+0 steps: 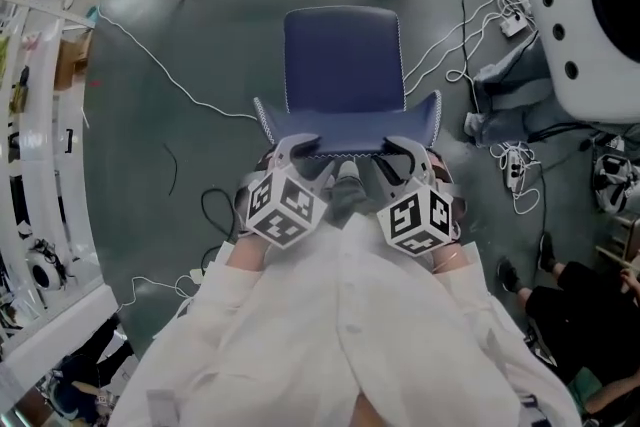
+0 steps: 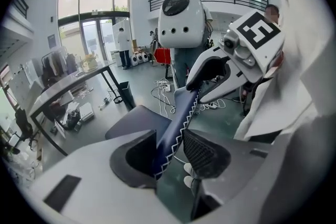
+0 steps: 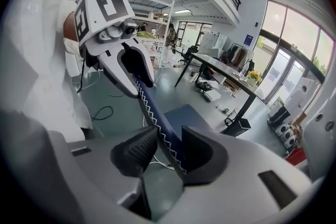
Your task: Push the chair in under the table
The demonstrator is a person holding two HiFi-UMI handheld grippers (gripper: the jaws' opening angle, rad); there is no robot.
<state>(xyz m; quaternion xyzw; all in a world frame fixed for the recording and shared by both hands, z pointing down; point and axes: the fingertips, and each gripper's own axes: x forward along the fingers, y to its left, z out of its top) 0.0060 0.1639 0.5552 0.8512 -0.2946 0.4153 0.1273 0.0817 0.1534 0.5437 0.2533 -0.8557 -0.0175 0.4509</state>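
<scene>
Your head view lays the chair (image 1: 343, 65) out from above on the grey floor (image 1: 215, 25). Its seat stretches away from you and its backrest is nearest, with the top edge running left to right. The gripper views add what the head view cuts off: the desk (image 2: 68, 84), well apart beyond the seat. Your left gripper (image 1: 290, 147) and right gripper (image 1: 400, 150) each have their fingers clamped on that top edge, one toward each end. The upholstery is smooth dark blue with white zigzag stitching along the rim. The seat is squarish with rounded corners, and the finger pads (image 2: 202, 152) are dark and ribbed.
</scene>
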